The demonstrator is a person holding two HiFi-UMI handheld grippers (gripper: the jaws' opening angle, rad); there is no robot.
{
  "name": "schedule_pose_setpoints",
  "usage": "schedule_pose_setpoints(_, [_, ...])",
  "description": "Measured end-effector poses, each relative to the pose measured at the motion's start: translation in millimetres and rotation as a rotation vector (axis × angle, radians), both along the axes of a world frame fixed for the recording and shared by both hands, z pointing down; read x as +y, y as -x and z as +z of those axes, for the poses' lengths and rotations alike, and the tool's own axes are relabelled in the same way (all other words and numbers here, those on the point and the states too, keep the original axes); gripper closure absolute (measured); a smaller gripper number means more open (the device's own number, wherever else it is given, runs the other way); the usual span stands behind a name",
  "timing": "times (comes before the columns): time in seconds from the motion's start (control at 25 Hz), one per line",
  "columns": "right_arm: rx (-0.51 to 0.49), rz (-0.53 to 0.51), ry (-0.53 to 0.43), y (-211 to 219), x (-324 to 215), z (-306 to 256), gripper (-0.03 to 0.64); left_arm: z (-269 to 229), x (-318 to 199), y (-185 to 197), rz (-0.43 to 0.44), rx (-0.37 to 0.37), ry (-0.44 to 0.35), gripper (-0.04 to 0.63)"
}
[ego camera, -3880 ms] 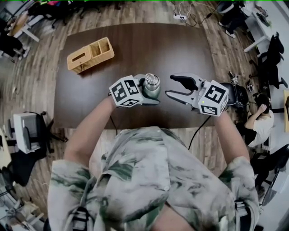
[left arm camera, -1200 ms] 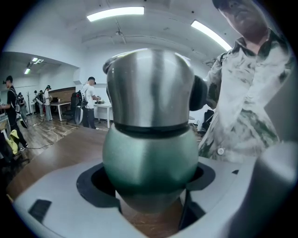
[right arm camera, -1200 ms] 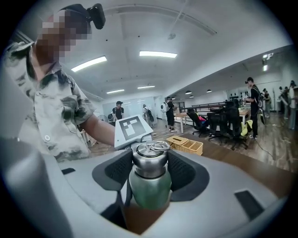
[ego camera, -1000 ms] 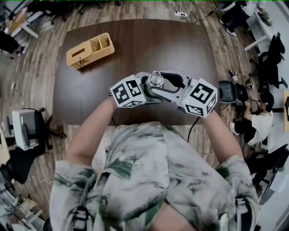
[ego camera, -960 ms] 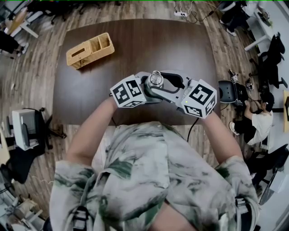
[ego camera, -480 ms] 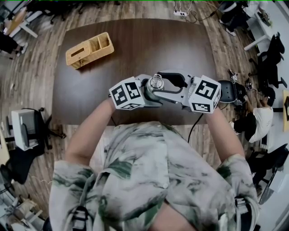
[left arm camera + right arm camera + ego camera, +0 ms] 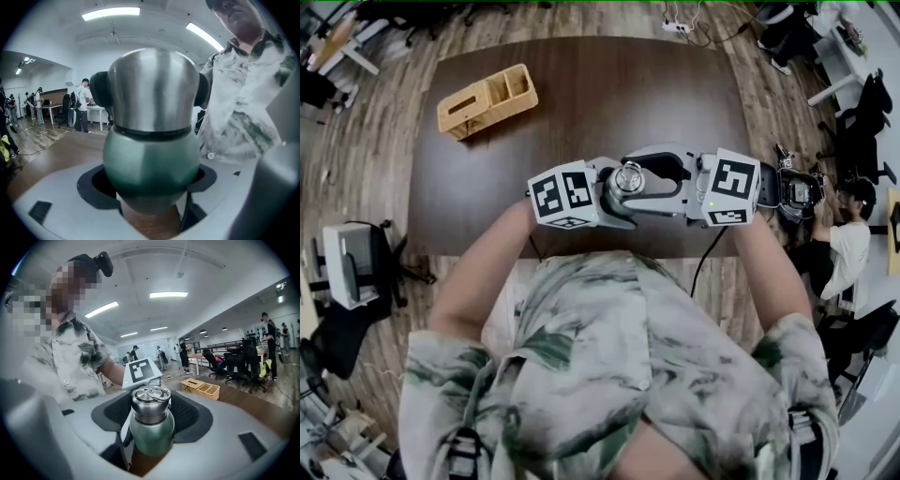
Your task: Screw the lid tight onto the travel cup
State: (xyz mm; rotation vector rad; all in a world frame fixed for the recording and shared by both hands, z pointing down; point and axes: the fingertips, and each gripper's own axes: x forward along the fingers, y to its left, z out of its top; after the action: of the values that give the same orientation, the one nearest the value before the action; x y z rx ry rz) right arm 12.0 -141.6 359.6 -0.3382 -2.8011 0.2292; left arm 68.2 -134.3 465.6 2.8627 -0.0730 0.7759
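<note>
One twist seemingly done — right gripper (image 7: 150, 423) has just spread its jaws clear around the lid (image 7: 150, 405); left gripper (image 7: 150, 190) clamps the travel cup (image 7: 150, 159).

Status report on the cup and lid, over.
Left gripper clamped on travel cup. Right gripper: jaws just opened, lid between them, ungripped. Wooden box far off, no obstruction.

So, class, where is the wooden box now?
Head view: the wooden box sits at the table's far left corner, well apart from the cup.

Head camera looks steeply down at the table (image 7: 581, 84); both gripper cameras face the cup (image 7: 150, 159) closely, from opposite sides
</note>
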Motion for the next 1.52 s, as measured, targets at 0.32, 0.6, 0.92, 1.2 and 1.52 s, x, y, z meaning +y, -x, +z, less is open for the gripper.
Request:
schedule_pose_setpoints(0.32, [0.029, 0.258, -0.027, 5, -19, 13, 0.339, 14, -24, 7, -0.151, -0.034, -0.025, 0.209])
schedule_pose_setpoints(0.6, [0.027, 0.308, -0.06, 5, -21, 15, 0.328, 16, -25, 8, -0.163, -0.042, -0.022, 0.208])
schedule_pose_setpoints(0.92, [0.035, 0.032, -0.076, 2, -7, 11, 0.285, 8, -6, 8, -0.043, -0.018, -0.004, 0.209])
schedule_pose_setpoints(1.2, [0.049, -0.113, -0.091, 6, 6, 2, 0.345, 7, 3, 4, 0.018, -0.016, 0.006, 0.209])
schedule_pose_setpoints(1.52, [0.026, 0.023, -0.091, 10, -6, 2, 0.35, 9, -11, 8, -0.06, -0.021, -0.015, 0.209])
